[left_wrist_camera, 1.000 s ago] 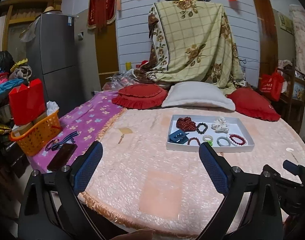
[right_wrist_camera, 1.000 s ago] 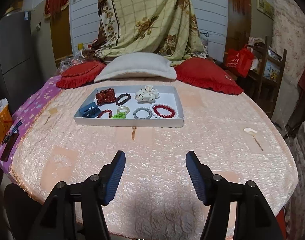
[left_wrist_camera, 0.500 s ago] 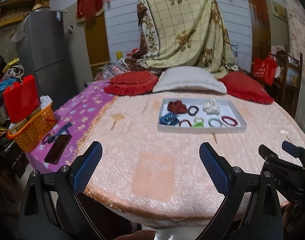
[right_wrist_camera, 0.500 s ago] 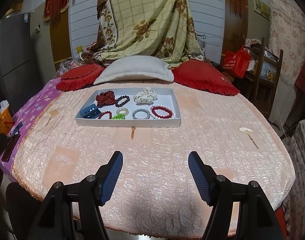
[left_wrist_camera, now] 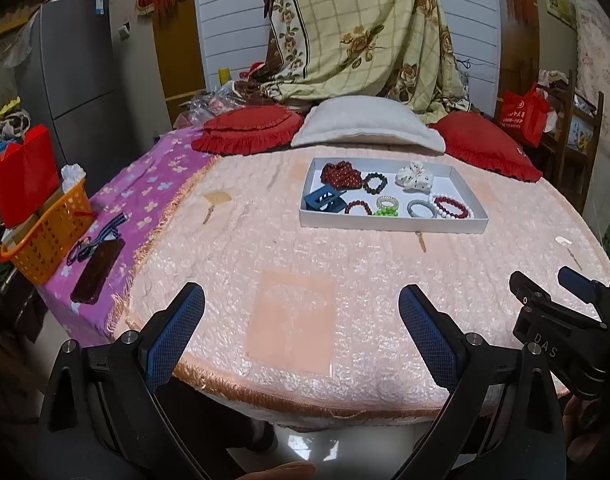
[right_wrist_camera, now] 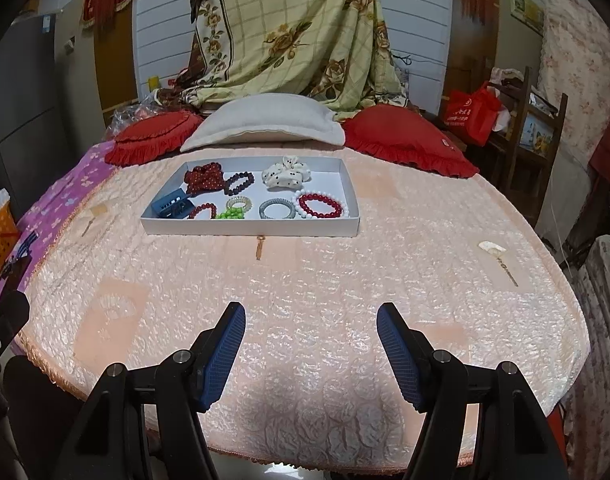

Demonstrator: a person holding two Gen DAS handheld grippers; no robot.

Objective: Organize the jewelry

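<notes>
Both grippers, left (left_wrist_camera: 301,330) and right (right_wrist_camera: 311,350), gape wide and empty, drawn back to the table's near edge, the filled tray (right_wrist_camera: 249,229) looking finished.

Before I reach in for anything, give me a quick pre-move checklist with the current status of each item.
1. Left gripper open and empty: ok.
2. Right gripper open and empty: ok.
3. White tray flat on the bed cover, fully in view: ok.
4. Path from both grippers to the tray free of obstacles: ok.
5. Red bead bracelet separate from the white bead bracelet around it: not ok, they touch.
6. Blue hair claw free of the dark red bracelet beside it: cannot tell.
</notes>
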